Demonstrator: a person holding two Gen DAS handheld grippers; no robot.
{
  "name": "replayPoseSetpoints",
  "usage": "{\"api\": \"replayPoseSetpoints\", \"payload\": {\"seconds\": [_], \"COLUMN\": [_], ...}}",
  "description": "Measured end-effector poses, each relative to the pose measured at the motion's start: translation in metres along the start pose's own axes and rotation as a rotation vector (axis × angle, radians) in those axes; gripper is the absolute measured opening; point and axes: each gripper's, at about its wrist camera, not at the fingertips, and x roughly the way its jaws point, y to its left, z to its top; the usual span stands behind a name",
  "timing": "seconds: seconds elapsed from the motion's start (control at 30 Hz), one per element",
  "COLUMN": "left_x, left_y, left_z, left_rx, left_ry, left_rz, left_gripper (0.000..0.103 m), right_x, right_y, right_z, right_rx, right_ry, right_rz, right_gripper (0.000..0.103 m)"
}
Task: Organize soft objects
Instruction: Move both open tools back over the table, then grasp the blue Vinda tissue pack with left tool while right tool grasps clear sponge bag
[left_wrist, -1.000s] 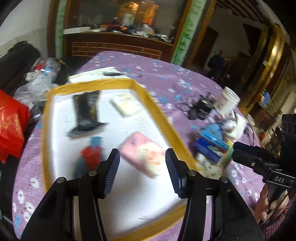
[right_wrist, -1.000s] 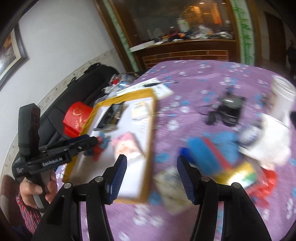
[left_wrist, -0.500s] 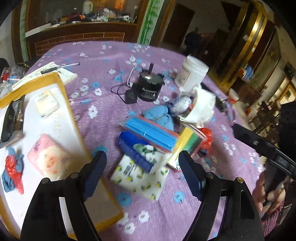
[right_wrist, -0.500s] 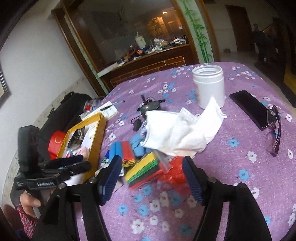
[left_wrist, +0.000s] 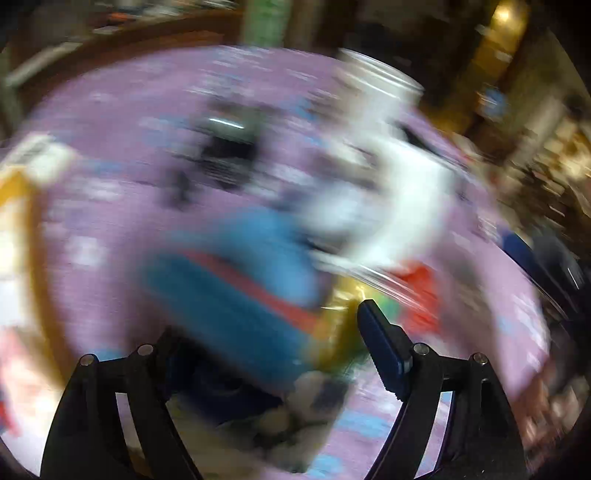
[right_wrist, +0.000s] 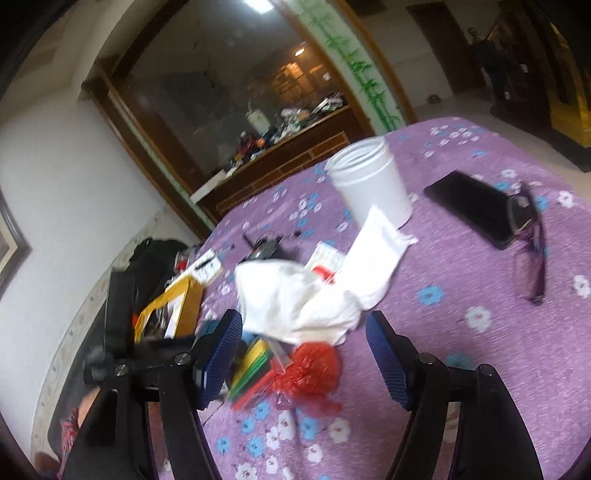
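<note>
The left wrist view is heavily blurred. My left gripper (left_wrist: 280, 354) is open, low over a blue pack with a red stripe (left_wrist: 236, 295); a white cloth (left_wrist: 388, 206) lies beyond it. In the right wrist view my right gripper (right_wrist: 303, 354) is open and empty above a red mesh bag (right_wrist: 310, 369) and a pack of coloured cloths (right_wrist: 255, 365). The white cloth (right_wrist: 306, 295) lies crumpled just ahead. The left gripper shows at the left (right_wrist: 162, 354). The yellow-rimmed tray (right_wrist: 188, 295) sits far left.
On the purple flowered tablecloth (right_wrist: 480, 369) stand a white plastic jar (right_wrist: 369, 184), a black phone (right_wrist: 476, 206), purple glasses (right_wrist: 532, 258) and a black device with cable (right_wrist: 266, 247). A wooden cabinet stands behind the table.
The left gripper has swung right, away from the tray, and dropped close over the blue pack. The right gripper has moved closer to the red mesh bag and white cloth.
</note>
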Motion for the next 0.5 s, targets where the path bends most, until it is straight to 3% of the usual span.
{"api": "replayPoseSetpoints", "payload": {"seconds": [0.17, 0.33, 0.5], "left_x": [-0.019, -0.061, -0.07], "left_y": [-0.036, -0.017, -0.006], "left_z": [-0.023, -0.045, -0.074], "left_rx": [0.134, 0.095, 0.001], "left_ry": [-0.026, -0.069, -0.041], "left_rz": [-0.032, -0.003, -0.029], "left_gripper": [0.081, 0.082, 0.082], "right_x": [-0.005, -0.007, -0.008], "right_y": [-0.011, -0.011, -0.008], "right_z": [0.005, 0.006, 0.004], "right_rx": [0.042, 0.042, 0.035], "right_ry": [-0.025, -0.027, -0.025], "right_rz": [0.002, 0.012, 0.024], "right_gripper": [0.073, 0.073, 0.073]}}
